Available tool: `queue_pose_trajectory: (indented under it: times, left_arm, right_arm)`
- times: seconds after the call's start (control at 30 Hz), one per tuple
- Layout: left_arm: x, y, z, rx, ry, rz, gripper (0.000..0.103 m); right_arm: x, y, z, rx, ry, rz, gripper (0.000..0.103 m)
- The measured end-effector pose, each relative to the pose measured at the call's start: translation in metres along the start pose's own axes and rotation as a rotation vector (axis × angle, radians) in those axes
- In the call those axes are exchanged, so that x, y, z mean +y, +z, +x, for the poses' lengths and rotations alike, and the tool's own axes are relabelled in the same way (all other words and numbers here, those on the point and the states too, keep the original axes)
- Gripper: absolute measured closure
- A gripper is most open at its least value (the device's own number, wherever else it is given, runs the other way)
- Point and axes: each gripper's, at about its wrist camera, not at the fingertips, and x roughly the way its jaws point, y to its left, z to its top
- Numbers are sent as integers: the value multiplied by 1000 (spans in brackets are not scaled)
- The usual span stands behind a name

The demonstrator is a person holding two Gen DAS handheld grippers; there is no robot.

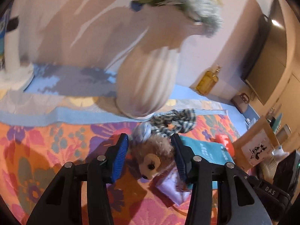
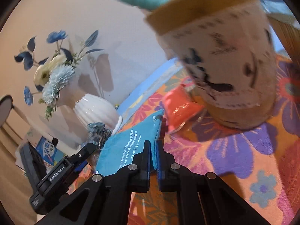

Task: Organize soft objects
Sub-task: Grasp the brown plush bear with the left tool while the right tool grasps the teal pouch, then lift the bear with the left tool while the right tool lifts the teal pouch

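Just in front of the white vase (image 1: 148, 82), the left gripper (image 1: 151, 157) is closing on the plush toy (image 1: 153, 159), seemingly for lifting, while the right gripper (image 2: 153, 161) is pinching the teal cloth (image 2: 129, 150) beside it.

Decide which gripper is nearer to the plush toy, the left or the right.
Left. The left gripper closes around the plush toy; the right gripper is shut on the blue cloth beside it.
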Motion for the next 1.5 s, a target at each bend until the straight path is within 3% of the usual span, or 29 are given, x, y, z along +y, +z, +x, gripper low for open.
queue_pose_trajectory:
  times: [0.03, 0.1, 0.13, 0.17, 0.2, 0.23, 0.27, 0.43, 0.7, 0.9, 1.07, 1.1, 1.17, 1.2, 1.23, 1.3, 1.33, 1.37, 1.5]
  left_arm:
    - [-3, 1, 2, 2, -7, 9, 69]
    - [-12, 1, 4, 10, 1, 51, 69]
    - [-18, 0, 9, 35, 7, 80, 66]
    - [-20, 0, 17, 71, 11, 92, 53]
    - [-21, -1, 27, 118, 31, 94, 54]
    - [-20, -2, 33, 144, 57, 89, 64]
    - [-19, -1, 29, 124, 55, 83, 74]
    - [-8, -2, 13, 61, 75, 24, 75]
    - [-22, -14, -51, -5, 167, 105, 75]
    - [-36, -43, -91, 13, 211, 147, 75]
    - [-43, -72, -98, 54, 229, 178, 72]
    - [-43, -77, -98, 63, 236, 186, 72]
    - [-44, -87, -95, 90, 251, 197, 63]
    - [-43, -91, -94, 102, 255, 200, 62]
    - [-42, -96, -92, 120, 249, 207, 60]
    - [-41, -100, -89, 145, 236, 213, 40]
    - [-40, -102, -87, 157, 237, 212, 17]
    - [-38, -104, -87, 153, 244, 205, 11]
    - [-30, -104, -91, 145, 174, 162, 11]
  right_arm:
    - [-2, 0, -2, 1, 2, 5, 98]
    - [-3, -1, -6, -3, 2, -4, 98]
    - [-3, -2, -9, -4, 2, -13, 98]
    - [-2, -3, -12, -6, 5, -20, 98]
    - [-2, -5, -15, -6, 9, -25, 98]
    - [-2, -7, -18, -4, 7, -27, 98]
    - [-3, -9, -22, -3, 1, -27, 98]
    - [-12, -20, -41, 55, -38, -20, 98]
    - [-30, -23, -71, 154, -60, -42, 98]
    - [-11, -22, -102, 234, -91, -208, 98]
    - [-3, -30, -118, 314, -110, -351, 94]
    - [-2, -32, -118, 331, -109, -376, 87]
    - [-5, -33, -120, 348, -128, -414, 52]
    - [-7, -32, -123, 344, -141, -425, 27]
    - [-8, -32, -126, 331, -150, -439, 19]
    - [-9, -30, -134, 303, -141, -485, 18]
    - [-8, -30, -135, 307, -129, -509, 14]
    - [-7, -31, -134, 316, -121, -542, 12]
    - [-3, -53, -116, 381, -136, -720, 11]
